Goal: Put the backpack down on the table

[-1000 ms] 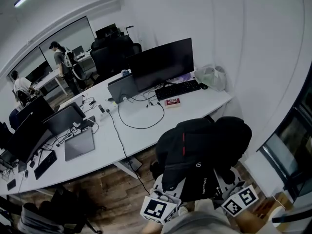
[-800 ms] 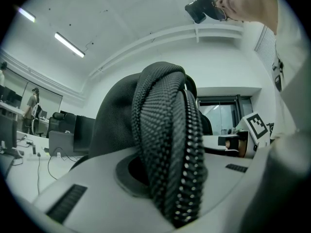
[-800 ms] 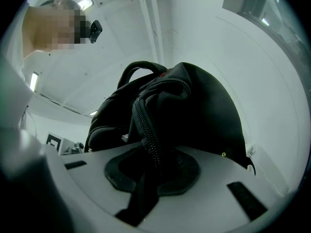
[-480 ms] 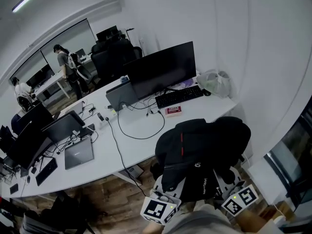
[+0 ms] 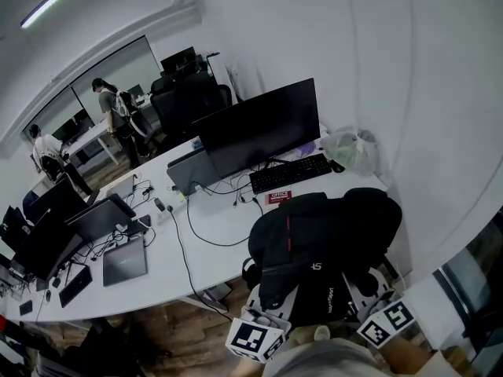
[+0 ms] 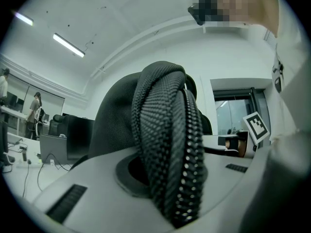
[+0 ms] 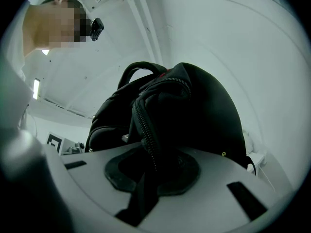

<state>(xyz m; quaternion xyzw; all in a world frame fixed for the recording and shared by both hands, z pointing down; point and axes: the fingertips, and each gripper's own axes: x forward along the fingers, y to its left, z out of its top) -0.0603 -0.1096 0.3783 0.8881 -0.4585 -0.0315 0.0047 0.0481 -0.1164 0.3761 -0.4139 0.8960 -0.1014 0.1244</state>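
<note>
Now the backpack (image 5: 318,246) is seen nearer the table (image 5: 212,250) than a second ago. Its far end is brought over the white top's near edge, just short of the keyboard (image 5: 291,173), so the set-down is judged close but not begun. It is held aloft: a woven strap is pinched in the left gripper (image 6: 167,188), a zippered seam in the right gripper (image 7: 150,178). Its long axis is laid roughly from the person toward the monitor (image 5: 259,124).
</note>
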